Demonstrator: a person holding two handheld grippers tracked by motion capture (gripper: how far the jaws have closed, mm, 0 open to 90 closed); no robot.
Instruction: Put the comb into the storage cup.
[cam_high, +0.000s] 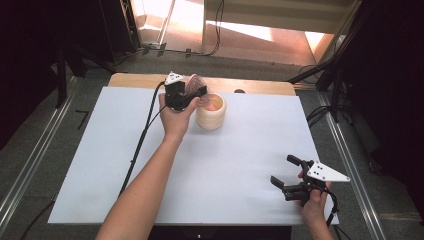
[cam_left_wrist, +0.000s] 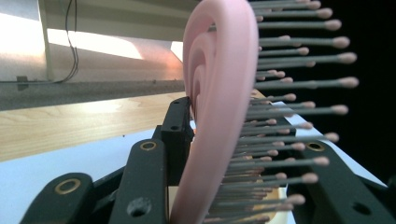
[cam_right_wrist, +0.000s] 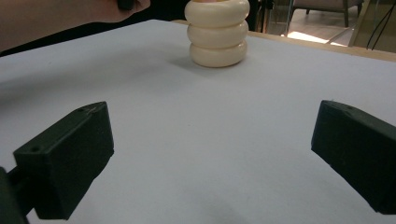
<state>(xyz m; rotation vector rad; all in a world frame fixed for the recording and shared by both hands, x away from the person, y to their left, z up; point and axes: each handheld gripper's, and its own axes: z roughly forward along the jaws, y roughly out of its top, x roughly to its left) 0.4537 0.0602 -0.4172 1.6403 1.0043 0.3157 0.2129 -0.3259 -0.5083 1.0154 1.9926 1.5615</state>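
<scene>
Where a white sheet covers the wooden table, a cream ribbed three-ring holder stands near its far edge; left gripper just beside it, clamped on a pink bristled hairbrush; right gripper near the front corner, jaws wide apart, empty

The left forearm reaches toward twelve o'clock, its hand raising the left gripper with jaws clamped. The right hand sits at five o'clock, right gripper pointing toward ten o'clock, jaws wide apart.
</scene>
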